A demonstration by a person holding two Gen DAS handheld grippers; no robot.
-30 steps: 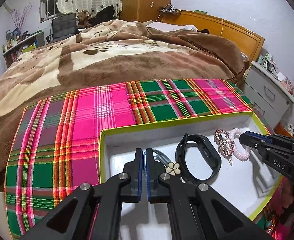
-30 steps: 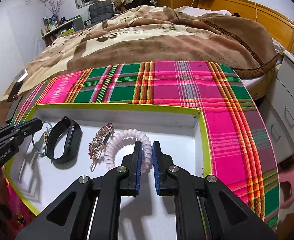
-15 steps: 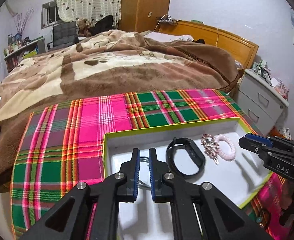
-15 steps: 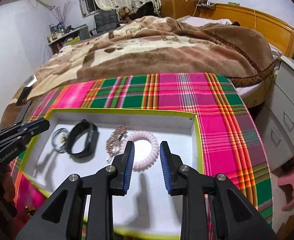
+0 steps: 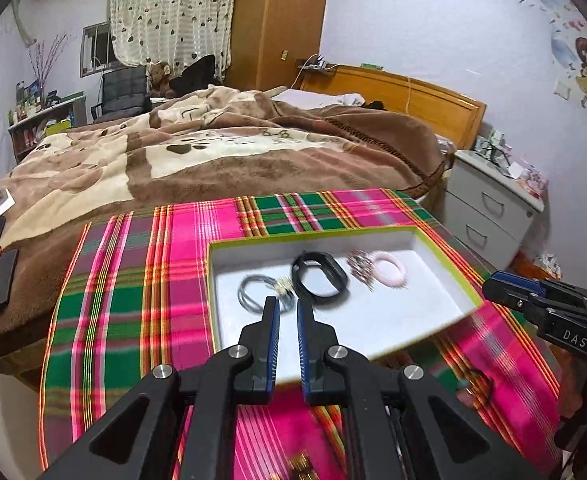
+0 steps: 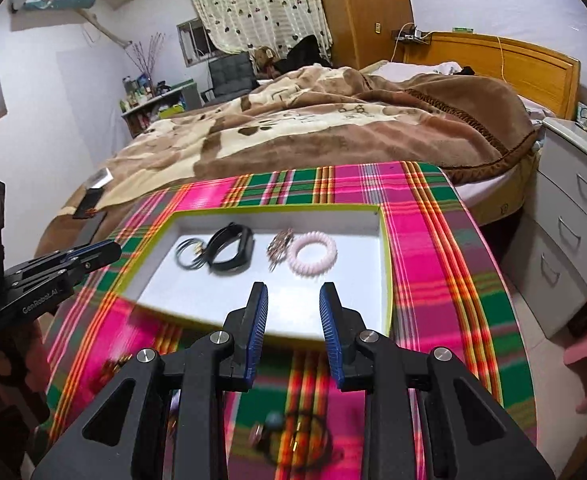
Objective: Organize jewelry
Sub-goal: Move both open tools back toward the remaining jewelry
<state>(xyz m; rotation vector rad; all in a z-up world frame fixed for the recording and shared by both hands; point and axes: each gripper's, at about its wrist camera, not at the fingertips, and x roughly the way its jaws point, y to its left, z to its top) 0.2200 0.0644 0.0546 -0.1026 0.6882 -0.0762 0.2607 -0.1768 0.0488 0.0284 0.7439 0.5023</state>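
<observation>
Beyond the left gripper (image 5: 288, 308), whose fingers stand slightly parted and empty, lies the white tray (image 6: 385, 264). Ahead of those tips sit thin grey hair ties (image 5: 253, 290), then a black band (image 5: 317, 280). Further right, ahead of the right gripper (image 6: 293, 294), spread wide and empty, lie a sparkly clip (image 6: 279, 249) and pink coil tie (image 6: 312, 254). All look light; the coil likely squashes, so pinch its rim.

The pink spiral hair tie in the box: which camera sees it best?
The right wrist view: the pink spiral hair tie lies near the centre, coils distinct. The left wrist view shows it smaller, off to the right and blurred.
</observation>
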